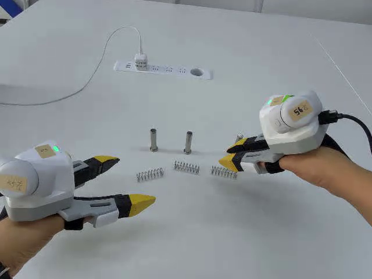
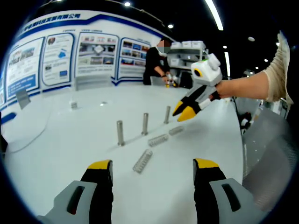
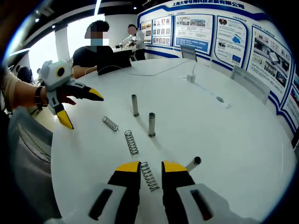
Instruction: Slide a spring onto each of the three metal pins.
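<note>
Head view: shows a white table [image 1: 203, 244] with three pins standing in a row, namely left pin [image 1: 153, 140], middle pin [image 1: 188, 142] and right pin [image 1: 239, 136], the last mostly hidden behind the right gripper [image 1: 228, 157]. Shows also three springs lying flat just in front of the pins, each apart from the others: left spring [image 1: 150, 174], middle spring [image 1: 186, 167], right spring [image 1: 224, 172]. Places the right gripper low over the right spring, parted only by a narrow gap, pinching nothing. Places the left gripper [image 1: 129, 180] at the lower left, spread wide and empty, near the left spring but not touching. Farther back, a power strip [image 1: 163, 69] with a plug and cable.

Left gripper view: looks between two widely spread jaws toward the left spring [image 2: 142, 160], with all three pins bare behind it. Catches the right gripper [image 2: 183, 113] hanging at the right, above the farthest spring.

Right gripper view: frames the right spring [image 3: 149, 176] inside the narrow gap between the yellow tips; cannot tell about contact. Puts the right pin [image 3: 192, 163] just beside the right-hand tip, and the left gripper [image 3: 81, 111] well apart, wide open.

Progress, as a judgement: nothing finished yet, no spring on any pin, all three left to do. Seems to be at the very first pick, probably the right spring for the pin beside it
</note>
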Motion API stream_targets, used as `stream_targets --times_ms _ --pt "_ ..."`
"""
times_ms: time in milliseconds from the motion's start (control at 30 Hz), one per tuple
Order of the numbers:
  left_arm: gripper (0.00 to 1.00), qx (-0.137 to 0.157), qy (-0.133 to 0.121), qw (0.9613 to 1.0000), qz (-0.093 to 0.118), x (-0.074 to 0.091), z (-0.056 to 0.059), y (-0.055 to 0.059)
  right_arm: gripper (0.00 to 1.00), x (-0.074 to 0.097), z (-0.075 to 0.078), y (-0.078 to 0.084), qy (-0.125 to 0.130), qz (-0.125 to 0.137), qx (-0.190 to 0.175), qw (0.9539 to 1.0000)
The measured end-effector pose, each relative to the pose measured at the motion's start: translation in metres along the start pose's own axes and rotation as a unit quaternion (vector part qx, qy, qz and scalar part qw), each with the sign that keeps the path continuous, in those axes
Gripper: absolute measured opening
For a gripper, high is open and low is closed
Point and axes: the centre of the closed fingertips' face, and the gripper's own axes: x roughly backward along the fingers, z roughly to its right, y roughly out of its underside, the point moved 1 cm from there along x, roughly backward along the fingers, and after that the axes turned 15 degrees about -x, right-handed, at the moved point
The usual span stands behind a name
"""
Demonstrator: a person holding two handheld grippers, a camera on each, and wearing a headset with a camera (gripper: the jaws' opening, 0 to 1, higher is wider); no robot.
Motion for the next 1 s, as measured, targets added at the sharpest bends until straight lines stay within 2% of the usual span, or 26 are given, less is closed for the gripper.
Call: stream_targets --times_ms 500,1000 --pt "0.71 0.002 -0.002 1.0 -0.002 0.001 -0.001 0.001 0.18 -0.018 -0.005 0.009 -0.023 -0.05 0.045 0.9975" --pt "0.71 0.006 -0.003 1.0 -0.004 0.001 -0.002 0.005 0.16 -0.029 -0.01 0.015 -0.037 -0.089 0.082 0.9919"
